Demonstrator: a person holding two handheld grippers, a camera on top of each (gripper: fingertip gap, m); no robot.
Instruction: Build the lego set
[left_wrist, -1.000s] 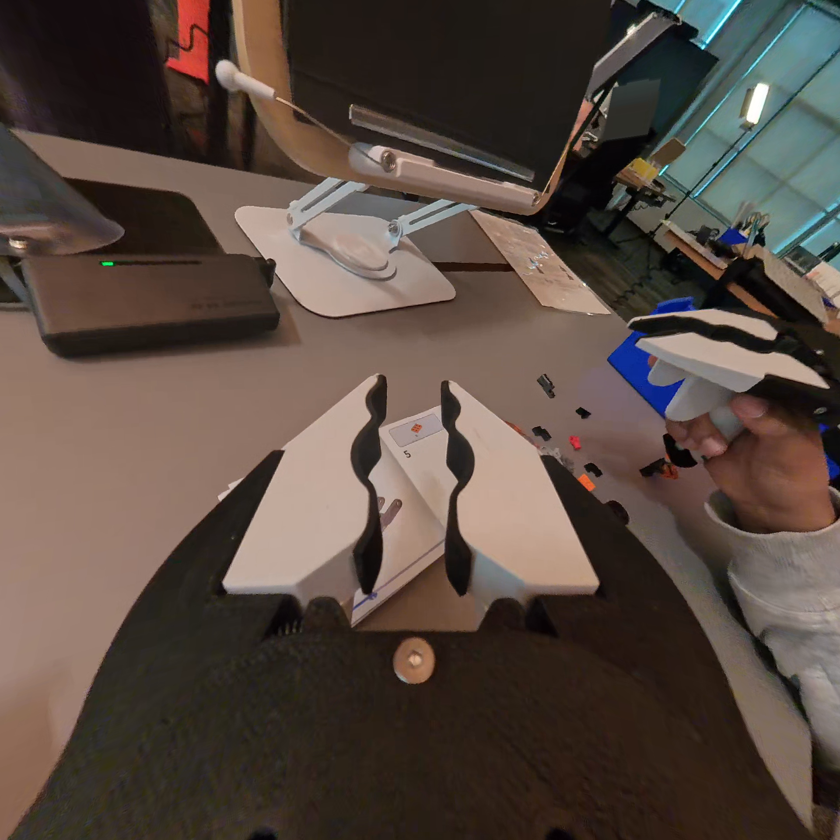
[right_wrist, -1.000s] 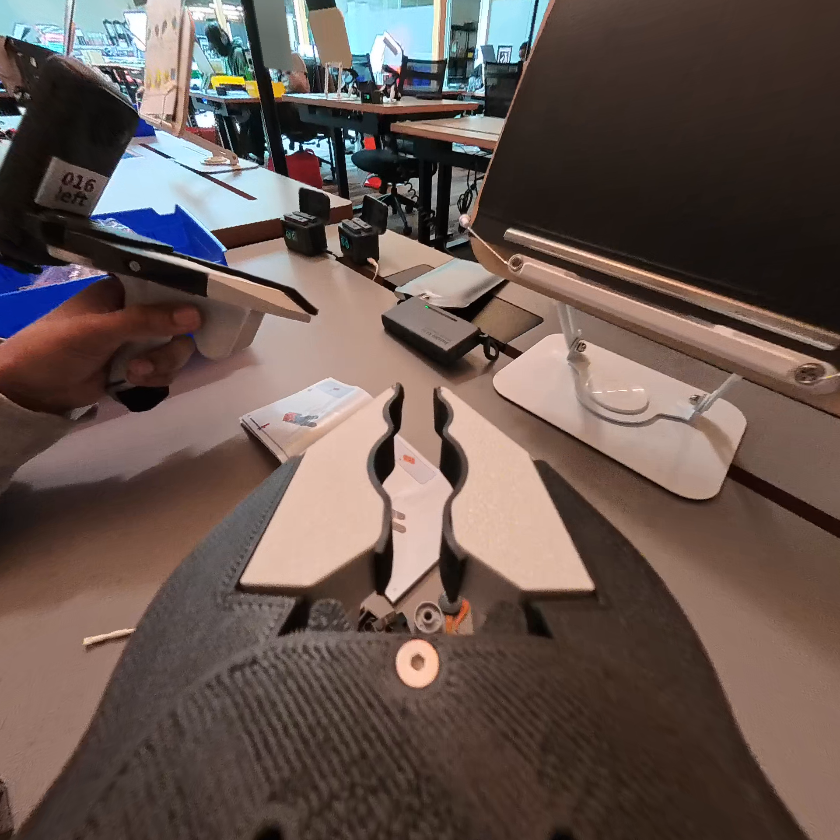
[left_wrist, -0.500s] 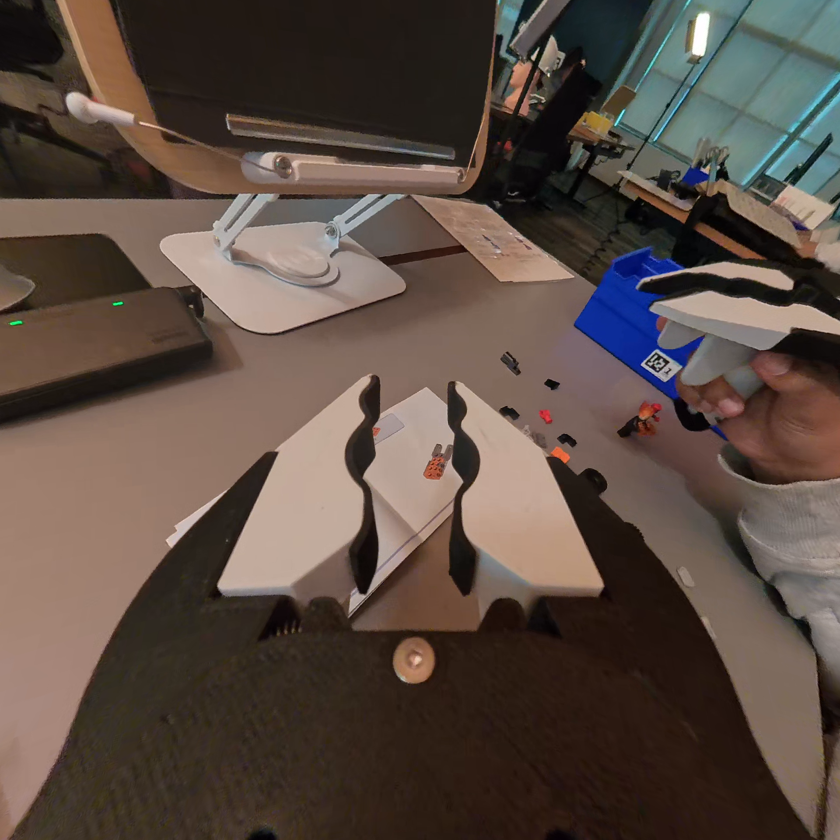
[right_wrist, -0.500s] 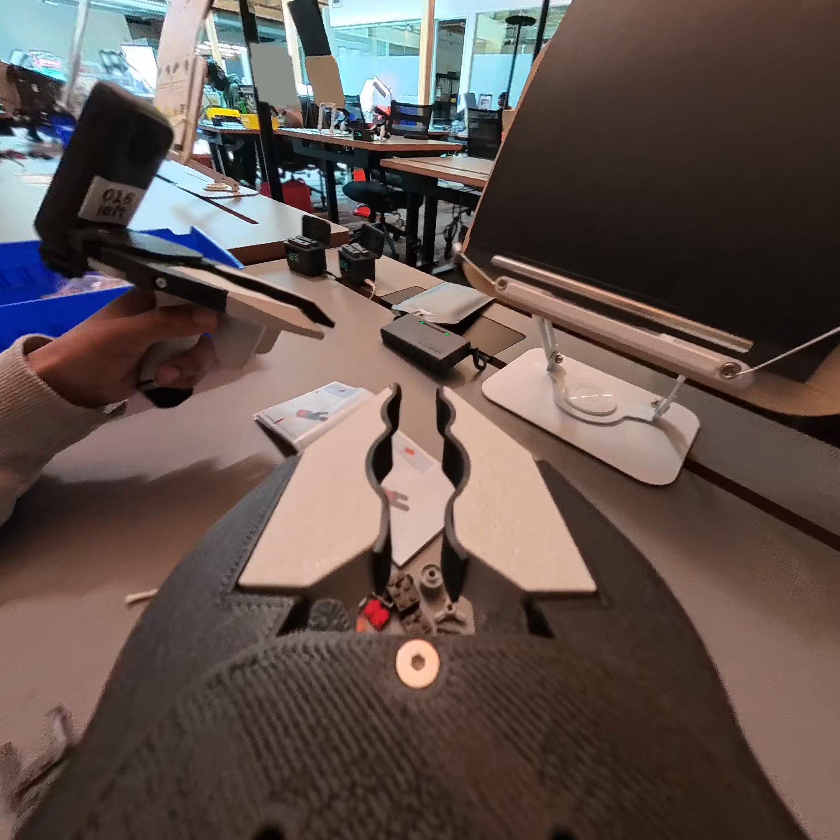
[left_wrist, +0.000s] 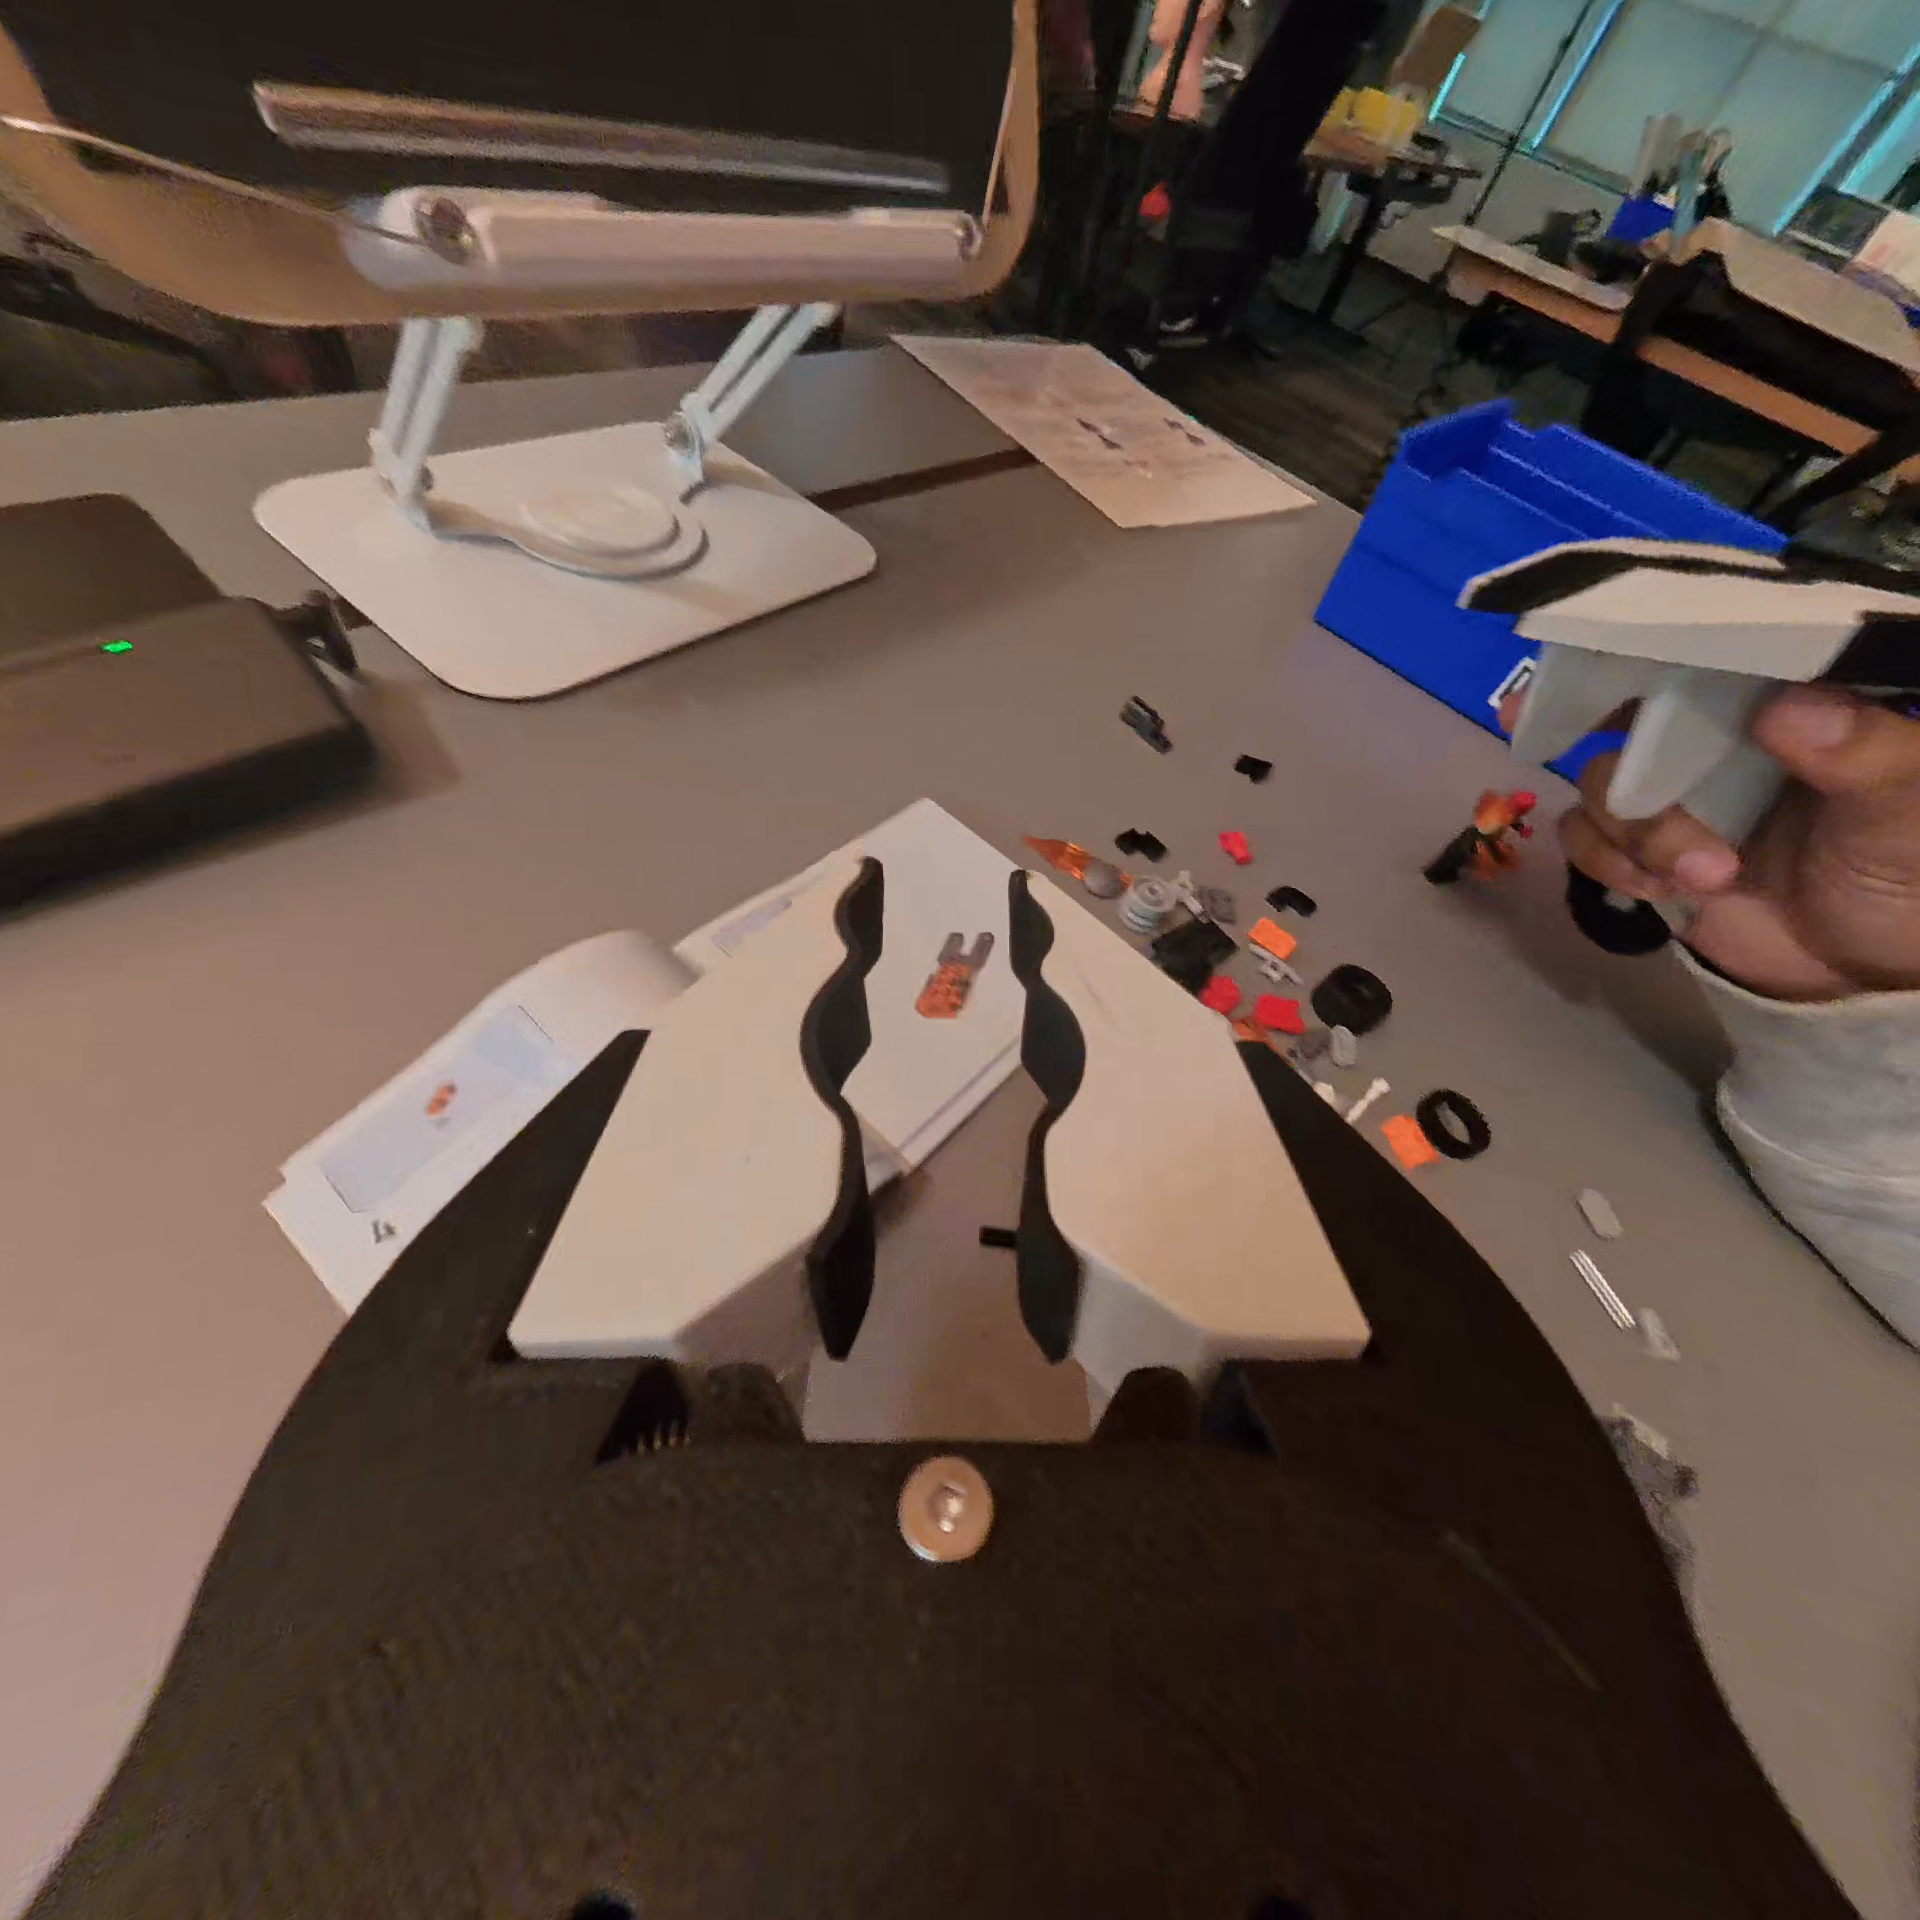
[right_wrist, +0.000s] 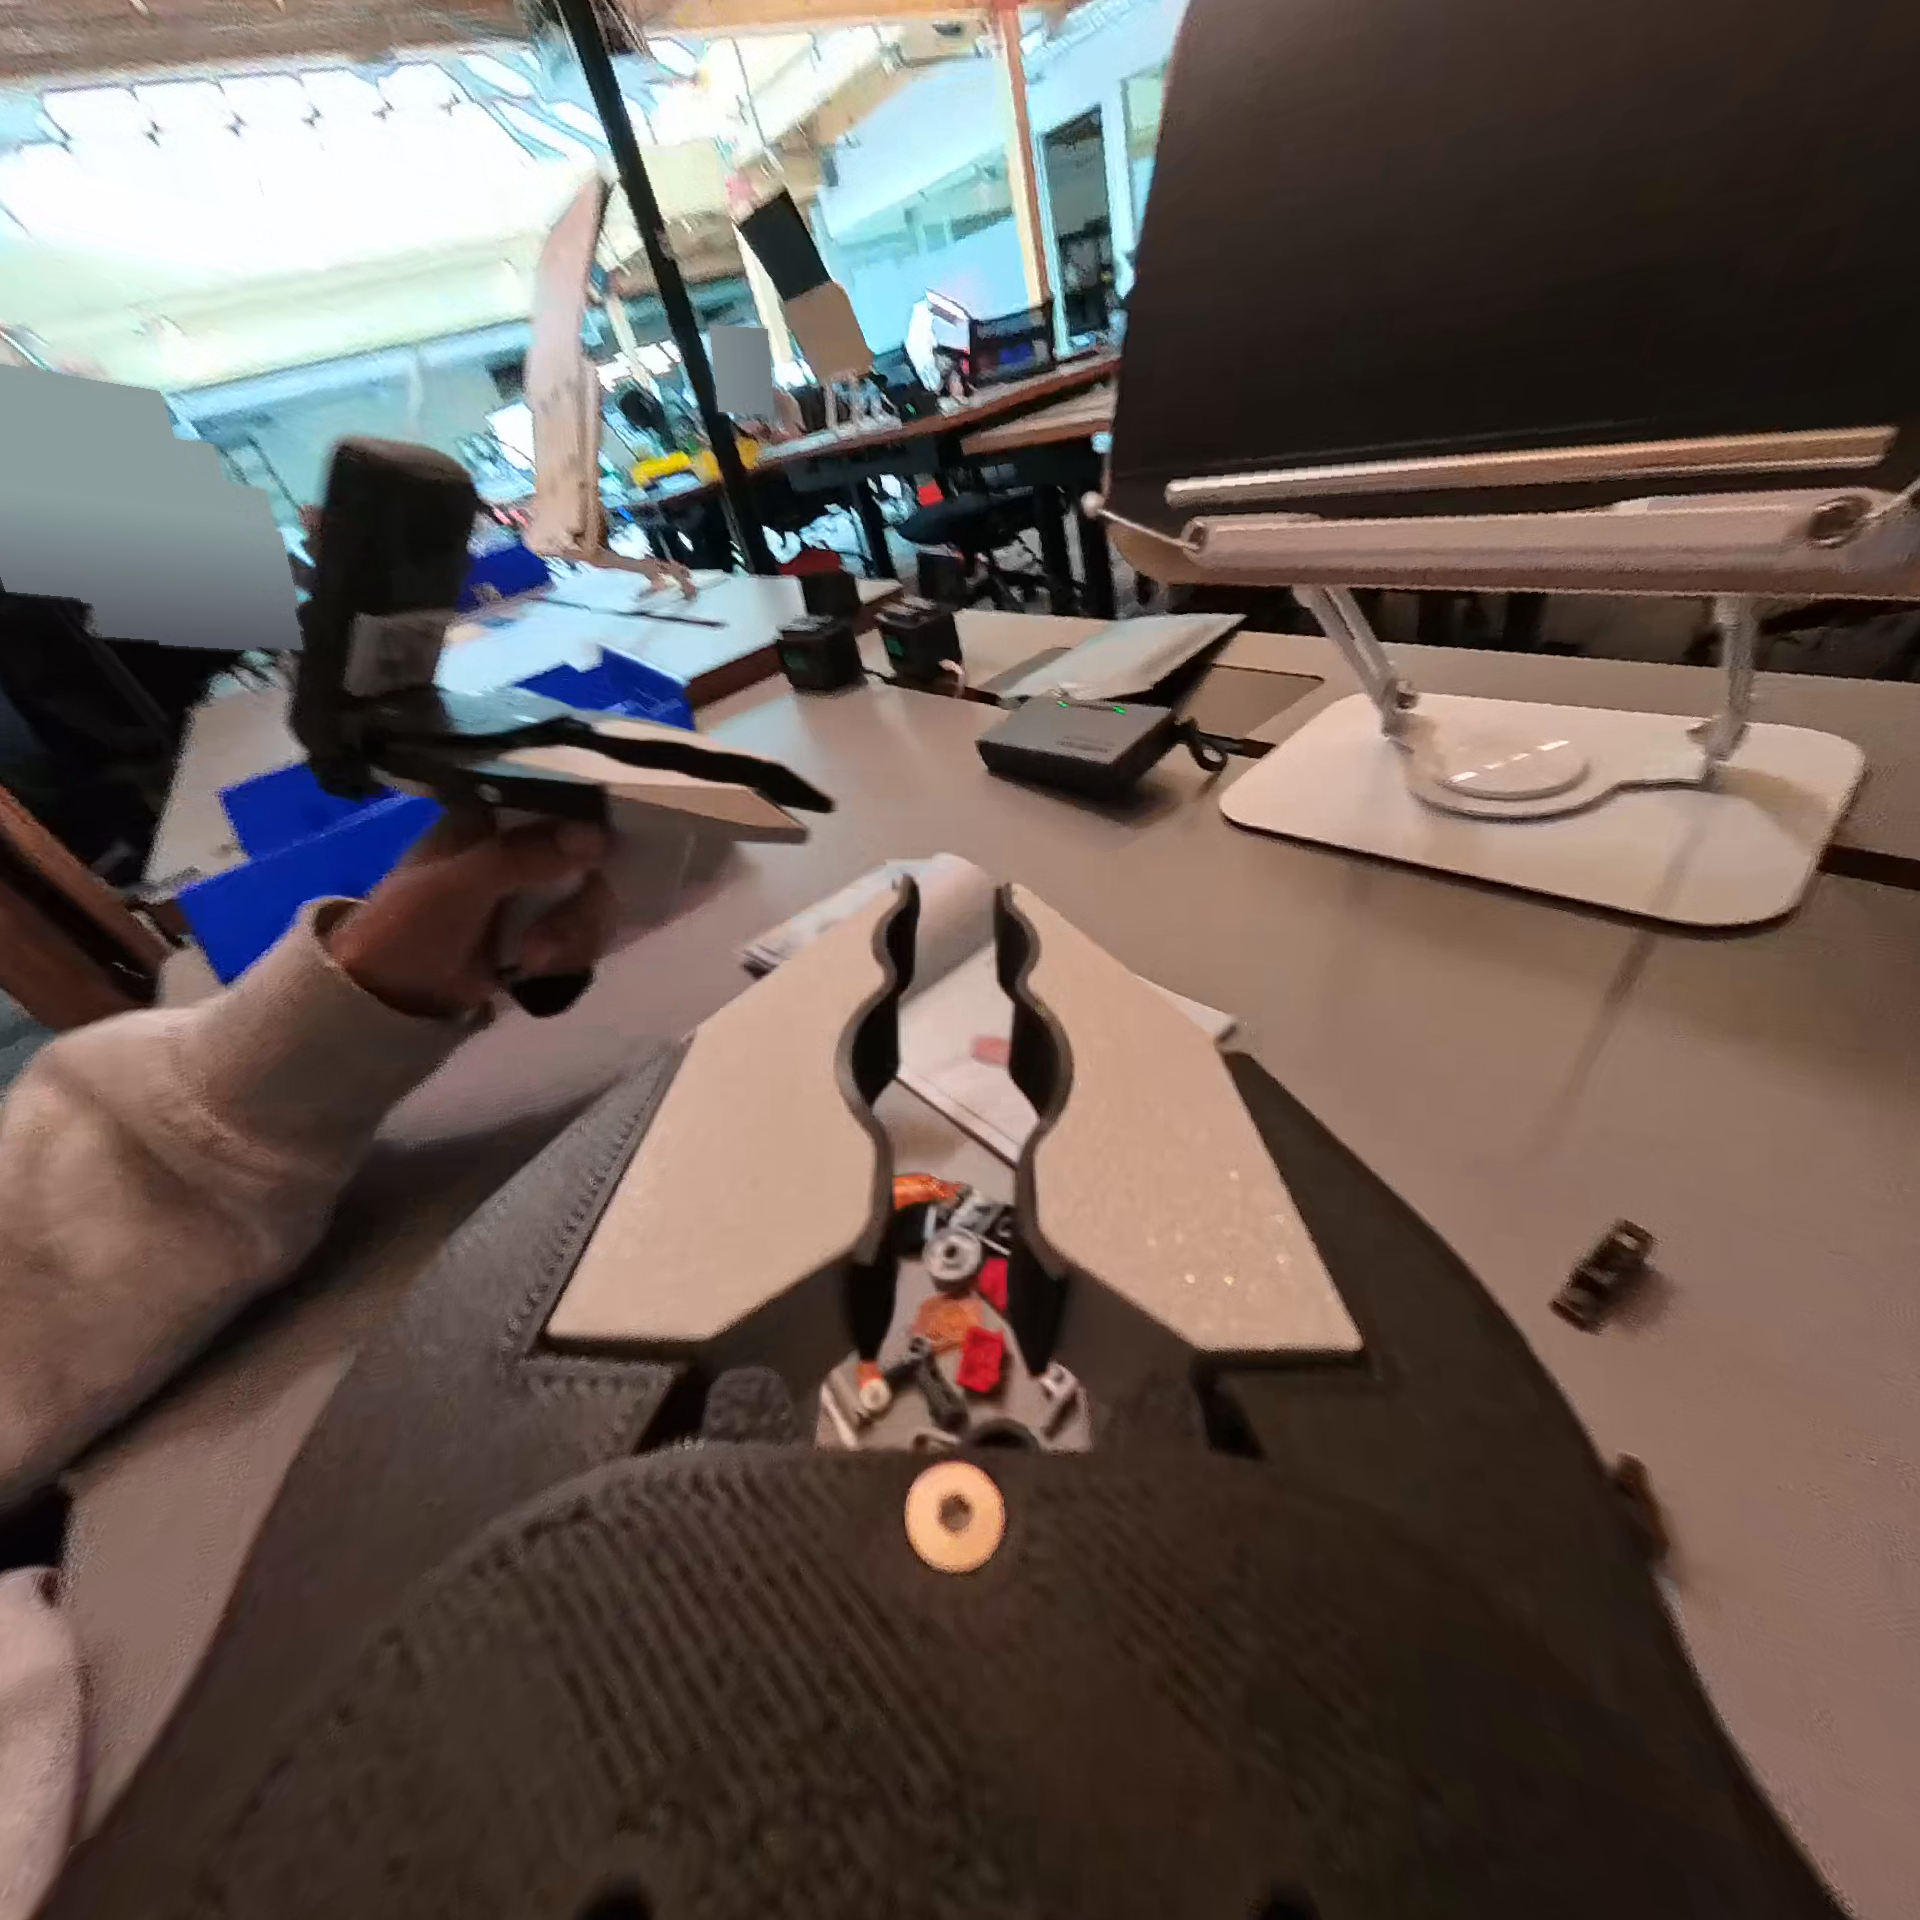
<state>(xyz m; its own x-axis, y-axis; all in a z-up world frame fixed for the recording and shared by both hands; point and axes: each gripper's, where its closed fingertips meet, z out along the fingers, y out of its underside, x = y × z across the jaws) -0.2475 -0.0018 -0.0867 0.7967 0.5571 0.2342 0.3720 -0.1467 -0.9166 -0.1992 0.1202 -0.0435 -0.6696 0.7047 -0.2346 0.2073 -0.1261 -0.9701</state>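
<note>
Loose lego pieces (left_wrist: 1226, 935), black, red, orange and grey, lie on the grey table right of an open white instruction booklet (left_wrist: 935, 1049). A small minifigure (left_wrist: 1486, 847) stands farther right, with two black tyres (left_wrist: 1351, 1000) near the pile. My left gripper (left_wrist: 940, 883) hovers over the booklet, open and empty. My right gripper (right_wrist: 956, 904) is open and empty above the pile of pieces (right_wrist: 956, 1299), which shows between its fingers, with the booklet (right_wrist: 966, 1049) beyond. Each gripper also shows in the other's view, hand-held: the right one (left_wrist: 1558, 613) and the left one (right_wrist: 675, 779).
A white tablet stand (left_wrist: 571, 561) holding a dark screen stands at the back. A black power bank (left_wrist: 156, 727) lies at the left, a paper sheet (left_wrist: 1101, 426) at the back right, a blue bin (left_wrist: 1507, 561) at the right. A stray black piece (right_wrist: 1605, 1273) lies apart. The gap from one gripper's tips to the other's is roughly 15 cm. My left gripper is the nearer one to the black power bank (left_wrist: 156, 727): about 20 cm, against 35 cm.
My left gripper has swung right and back, showing more of the piece pile, and its jaws stand a little wider. My right gripper has drawn back over the pile.
</note>
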